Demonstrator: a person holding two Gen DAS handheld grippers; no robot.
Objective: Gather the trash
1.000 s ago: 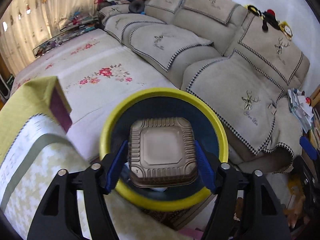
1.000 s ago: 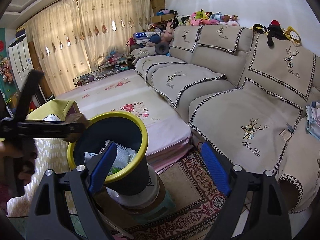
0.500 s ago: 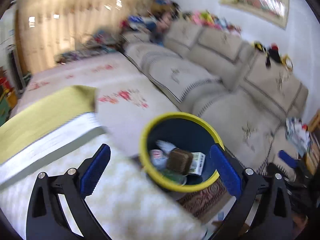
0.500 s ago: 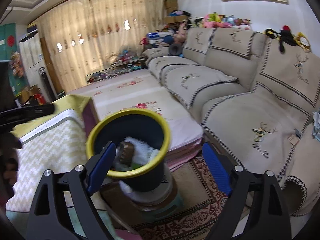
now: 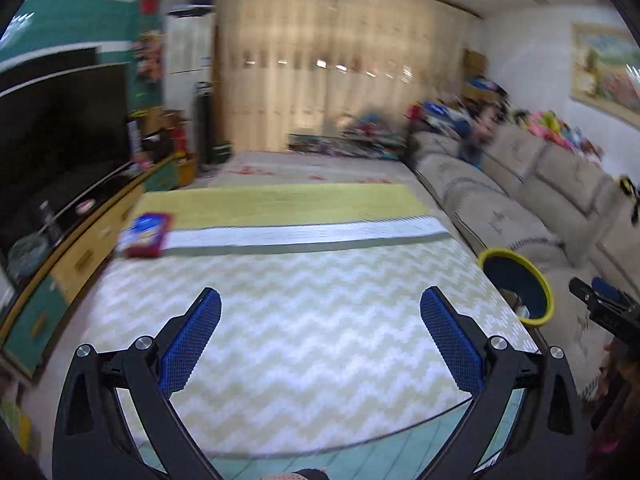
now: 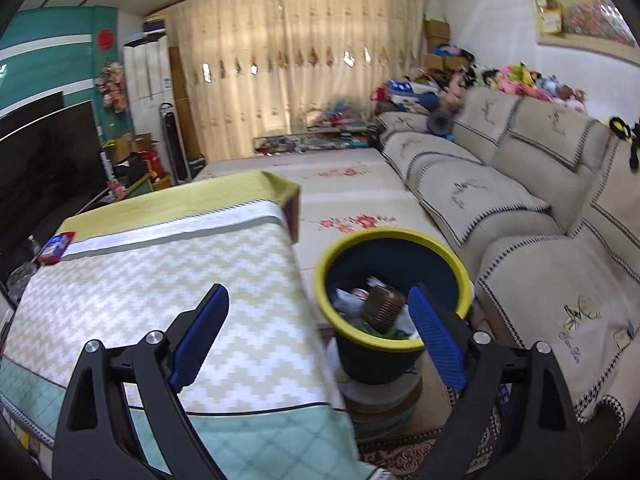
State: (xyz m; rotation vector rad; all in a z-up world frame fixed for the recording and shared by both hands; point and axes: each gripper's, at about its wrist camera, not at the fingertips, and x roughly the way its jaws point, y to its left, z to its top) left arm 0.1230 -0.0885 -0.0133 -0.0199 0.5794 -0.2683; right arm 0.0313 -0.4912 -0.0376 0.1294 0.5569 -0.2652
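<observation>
Grippers are seen spread wide and empty over a cloth-covered table (image 5: 304,320): the left gripper (image 5: 320,332) above the zigzag cloth, the right gripper (image 6: 318,340) at the table's edge by the bin (image 6: 390,308). A brown tray (image 6: 382,308) is shown tilted among trash inside the yellow-rimmed bin, and a red-blue packet (image 5: 146,236) lies at the table's far left corner

1. The table (image 5: 304,320) is covered by a cloth with a cream zigzag pattern, a white and grey band further back, and a yellow-green strip along the far edge.
2. A red and blue snack packet (image 5: 146,235) lies flat near the far left corner, on the band.
3. The floor beside the table's right edge carries a patterned rug (image 6: 404,454).
</observation>
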